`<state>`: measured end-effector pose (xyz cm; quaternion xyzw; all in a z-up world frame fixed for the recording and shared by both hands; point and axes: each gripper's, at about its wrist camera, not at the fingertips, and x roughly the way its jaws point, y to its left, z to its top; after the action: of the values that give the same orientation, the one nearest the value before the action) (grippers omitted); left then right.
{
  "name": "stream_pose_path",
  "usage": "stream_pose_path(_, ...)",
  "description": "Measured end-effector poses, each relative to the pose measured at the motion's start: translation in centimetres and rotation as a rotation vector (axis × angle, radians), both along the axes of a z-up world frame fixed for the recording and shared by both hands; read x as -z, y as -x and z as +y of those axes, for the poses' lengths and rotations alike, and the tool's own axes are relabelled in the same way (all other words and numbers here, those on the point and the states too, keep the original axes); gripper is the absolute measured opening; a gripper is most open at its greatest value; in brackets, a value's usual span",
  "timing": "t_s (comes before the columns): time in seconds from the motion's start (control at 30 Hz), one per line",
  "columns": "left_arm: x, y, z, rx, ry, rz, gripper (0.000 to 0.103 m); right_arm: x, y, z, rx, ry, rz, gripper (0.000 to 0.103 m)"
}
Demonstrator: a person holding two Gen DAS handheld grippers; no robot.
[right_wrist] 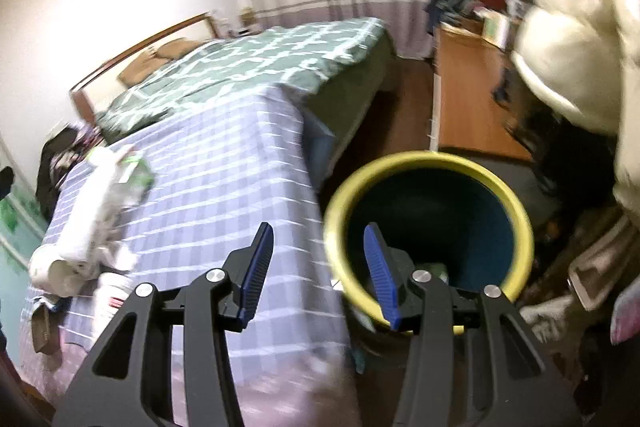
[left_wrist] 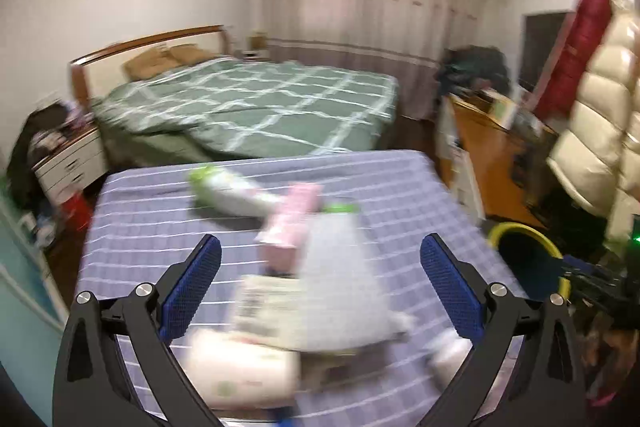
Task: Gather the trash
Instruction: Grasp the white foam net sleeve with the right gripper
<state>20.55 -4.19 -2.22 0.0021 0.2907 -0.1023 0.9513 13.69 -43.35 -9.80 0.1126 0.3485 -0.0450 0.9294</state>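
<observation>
Bedroom clutter frames a table draped in a lilac checked cloth (left_wrist: 168, 227), where the trash lies heaped: a pink rectangular carton (left_wrist: 290, 223), a white plastic bottle with a green cap (left_wrist: 224, 193), a crumpled pale wrapper (left_wrist: 340, 267) and what looks like a printed paper packet, though blur makes that uncertain. The left gripper (left_wrist: 320, 259) hovers above this pile, blue pads spread wide and empty, the carton lying just ahead between them, probably so either piece can be taken next. The right gripper (right_wrist: 320, 259) stands half open with nothing between its pads, poised at the rim of the round yellow-rimmed dark bin (right_wrist: 516, 199) just ahead to its right, beside the table so collected pieces travel little.
</observation>
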Motion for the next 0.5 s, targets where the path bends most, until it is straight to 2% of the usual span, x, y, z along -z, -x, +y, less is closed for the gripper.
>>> stream_pose_path(0.17,1.3,-1.2,7.4,-0.191,-0.041,-0.048,0.098,-1.9,-2.9,6.7,-0.138,-0.012,-0.01,0.046)
stream_pose_path(0.27,2.7,-2.1,11.3,-0.282,-0.032,-0.059,0.098,-2.7,-4.3,10.8,-0.209,-0.009,-0.009,0.046)
stream_pose_path(0.4,5.1,-3.0,14.6,-0.34,0.001,-0.05,0.098,-3.5,-6.6,16.1,-0.293,-0.012,-0.003,0.053)
stream_pose_path(0.5,6.1,-3.5,15.2,-0.338,0.023,-0.03,0.098,-3.4,-8.4,18.9,-0.332,-0.013,0.019,0.054)
